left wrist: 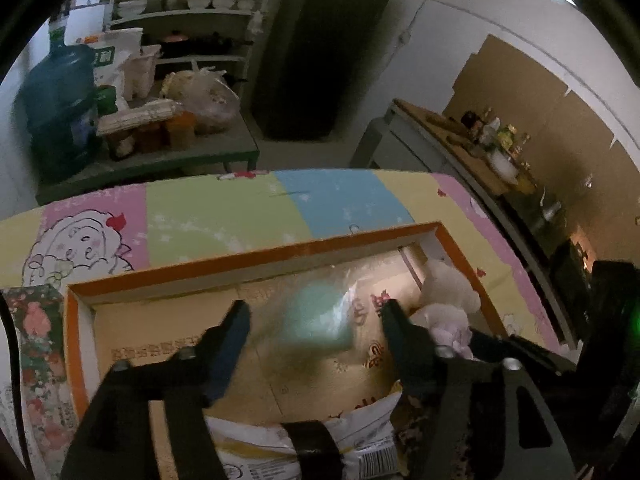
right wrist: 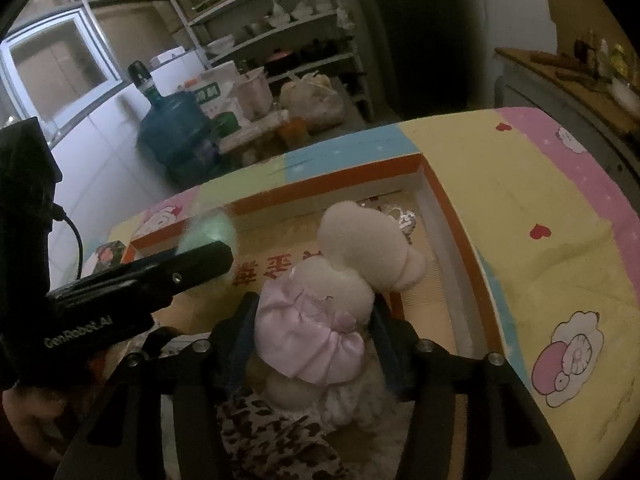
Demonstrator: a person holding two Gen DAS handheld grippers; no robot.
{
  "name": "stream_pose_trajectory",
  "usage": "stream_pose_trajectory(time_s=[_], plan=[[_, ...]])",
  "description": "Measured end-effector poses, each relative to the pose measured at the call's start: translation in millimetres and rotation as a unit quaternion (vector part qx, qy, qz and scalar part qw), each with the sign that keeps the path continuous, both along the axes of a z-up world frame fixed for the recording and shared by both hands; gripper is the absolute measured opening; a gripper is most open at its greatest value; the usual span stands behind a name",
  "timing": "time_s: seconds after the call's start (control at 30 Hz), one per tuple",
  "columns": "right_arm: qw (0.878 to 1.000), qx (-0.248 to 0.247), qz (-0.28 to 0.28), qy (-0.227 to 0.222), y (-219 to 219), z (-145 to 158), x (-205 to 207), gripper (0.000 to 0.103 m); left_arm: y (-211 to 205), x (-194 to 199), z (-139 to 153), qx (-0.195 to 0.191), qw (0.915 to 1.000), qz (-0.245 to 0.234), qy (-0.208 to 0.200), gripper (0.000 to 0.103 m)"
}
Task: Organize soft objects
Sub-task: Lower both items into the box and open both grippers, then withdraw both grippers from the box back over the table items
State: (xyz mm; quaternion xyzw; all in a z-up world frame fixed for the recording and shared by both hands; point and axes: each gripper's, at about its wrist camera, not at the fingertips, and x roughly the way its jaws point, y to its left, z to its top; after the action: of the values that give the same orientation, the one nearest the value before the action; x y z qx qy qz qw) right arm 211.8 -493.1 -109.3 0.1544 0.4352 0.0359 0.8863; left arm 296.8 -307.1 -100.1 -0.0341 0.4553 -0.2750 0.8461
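An orange-rimmed cardboard box (left wrist: pixel 256 258) lies open on a pastel cartoon mat. My left gripper (left wrist: pixel 314 312) is open over the box; a blurred pale green thing in clear plastic (left wrist: pixel 320 316) is between and beyond its fingers, apparently loose. My right gripper (right wrist: pixel 316 312) is shut on a cream plush doll in a lilac satin dress (right wrist: pixel 320 320), held over the box's right end (right wrist: pixel 444 216). The doll also shows in the left wrist view (left wrist: pixel 448 304). A leopard-print soft item (right wrist: pixel 276 436) lies below the doll. The left gripper shows in the right wrist view (right wrist: pixel 160 280).
A white printed packet (left wrist: pixel 304 440) lies at the box's near edge. A floral box (left wrist: pixel 36 320) stands left of it. Beyond the mat stand a low table with a blue water jug (left wrist: pixel 60 100) and bags, shelves, a dark fridge (left wrist: pixel 320 48), and a counter (left wrist: pixel 480 148) at right.
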Motion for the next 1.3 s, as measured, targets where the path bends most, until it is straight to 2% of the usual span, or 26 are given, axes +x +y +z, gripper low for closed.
stream_pose_trajectory(time_s=[0.07, 0.27, 0.33, 0.4, 0.6, 0.9, 1.3], plan=[[1.0, 0.0, 0.0, -0.001, -0.2, 0.2, -0.3, 0.059, 0.1, -2.3, 2.8, -0.007, 1.0, 0.0, -0.005, 0.078], [1.0, 0.003, -0.001, -0.01, -0.8, 1.4, -6.3, 0.06, -0.9, -10.6, 6.9, -0.006, 0.9999, -0.003, -0.013, 0.078], [1.0, 0.0, -0.005, -0.018, 0.4, 5.4, -9.3, 0.068, -1.5, -15.0, 8.2, -0.003, 0.9998, -0.005, -0.017, 0.078], [0.999, -0.007, -0.012, -0.029, 0.0, 10.7, -14.6, 0.071, -1.3, -19.7, 10.9, -0.003, 0.9997, -0.005, -0.024, 0.078], [0.997, -0.026, -0.026, -0.062, 3.8, 29.5, -33.2, 0.071, 5.8, -35.0, 26.0, -0.019, 0.9987, -0.004, -0.047, 0.078], [0.996, -0.043, -0.03, -0.077, 17.8, 42.6, -51.3, 0.071, 21.6, -65.6, 57.5, -0.044, 0.995, -0.007, -0.09, 0.078], [0.991, -0.058, -0.018, -0.119, 58.9, 73.1, -89.4, 0.071, 66.6, -113.2, 99.3, -0.064, 0.986, 0.004, -0.154, 0.078]])
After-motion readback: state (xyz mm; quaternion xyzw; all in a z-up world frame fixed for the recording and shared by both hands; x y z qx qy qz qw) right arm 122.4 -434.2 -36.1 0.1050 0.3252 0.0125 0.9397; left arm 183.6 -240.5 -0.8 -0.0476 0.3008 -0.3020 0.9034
